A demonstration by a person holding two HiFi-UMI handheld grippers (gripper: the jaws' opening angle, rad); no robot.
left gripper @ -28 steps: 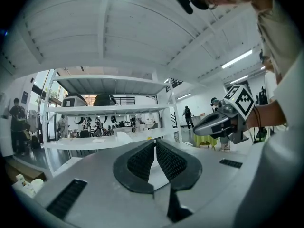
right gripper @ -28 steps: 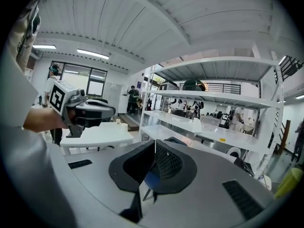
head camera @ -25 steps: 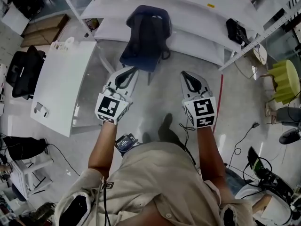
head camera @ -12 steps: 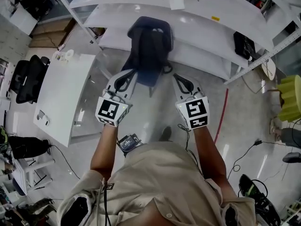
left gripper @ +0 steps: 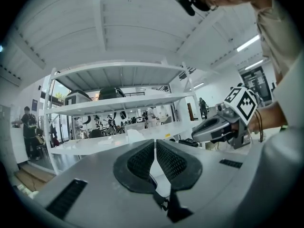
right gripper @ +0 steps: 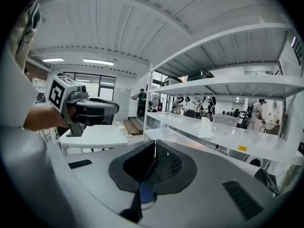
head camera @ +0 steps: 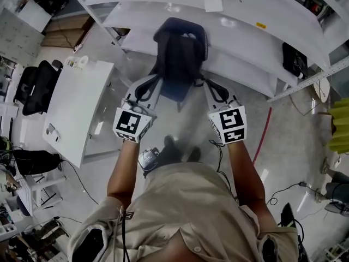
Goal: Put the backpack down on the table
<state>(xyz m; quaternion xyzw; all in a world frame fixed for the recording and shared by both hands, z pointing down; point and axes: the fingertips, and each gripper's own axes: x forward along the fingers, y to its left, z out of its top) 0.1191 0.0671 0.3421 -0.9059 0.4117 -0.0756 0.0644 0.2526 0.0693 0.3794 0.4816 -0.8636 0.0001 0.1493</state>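
Observation:
A dark navy backpack [head camera: 180, 53] hangs in the air ahead of me, carried by its two shoulder straps. My left gripper [head camera: 155, 82] is shut on the left strap, whose dark end dangles under the jaws [left gripper: 174, 209]. My right gripper [head camera: 210, 87] is shut on the right strap, a blue piece of which [right gripper: 141, 193] shows below the closed jaws. Both grippers point roughly level, side by side. The white table [head camera: 73, 111] stands to the left of the backpack and below it.
A white shelving rack [head camera: 245, 42] with several long shelves runs across in front. A black office chair [head camera: 35, 86] sits left of the table. A red line [head camera: 263, 135] and cables mark the floor on the right. People stand far off [left gripper: 27, 129].
I have walked forward toward the rack: it and the table have drawn closer. Both grippers and the hanging backpack came along together, still shut on the straps.

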